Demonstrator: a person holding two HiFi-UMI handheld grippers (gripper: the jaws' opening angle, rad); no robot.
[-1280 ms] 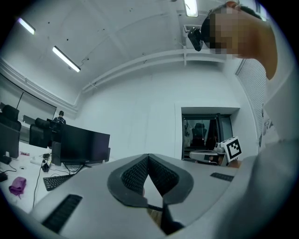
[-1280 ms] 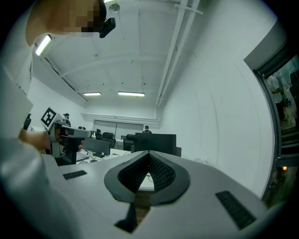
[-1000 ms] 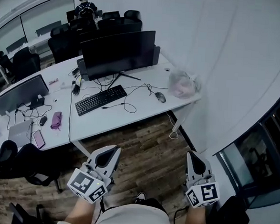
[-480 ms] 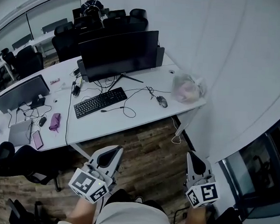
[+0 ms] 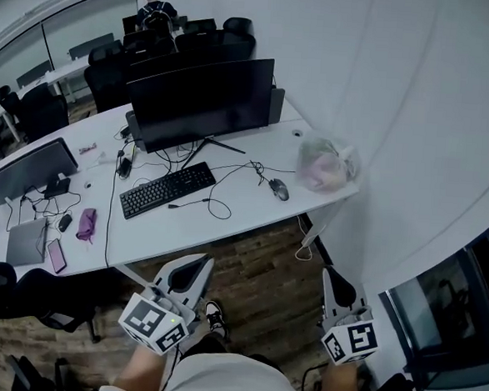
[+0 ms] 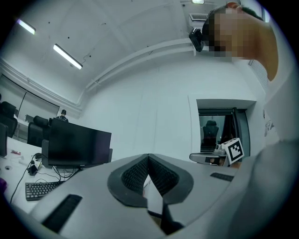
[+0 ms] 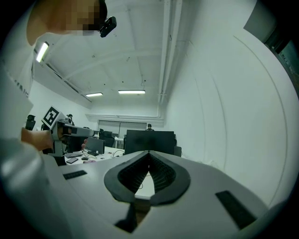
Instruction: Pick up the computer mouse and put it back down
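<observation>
You've closed in on the desk (image 5: 226,223) over the last second. The computer mouse (image 5: 278,189) now sits lower in the head view than it did, nearer your grippers but still well apart from both. It lies on the white desktop between the keyboard (image 5: 168,190) and the plastic bag (image 5: 326,164) (its cable trails back toward the monitor (image 5: 201,100)). Your left gripper (image 5: 198,262) and right gripper (image 5: 332,275) point level, each with its jaws pressed together on nothing. The pick-up hasn't started; you'll likely need to spread the right jaws before reaching in.
</observation>
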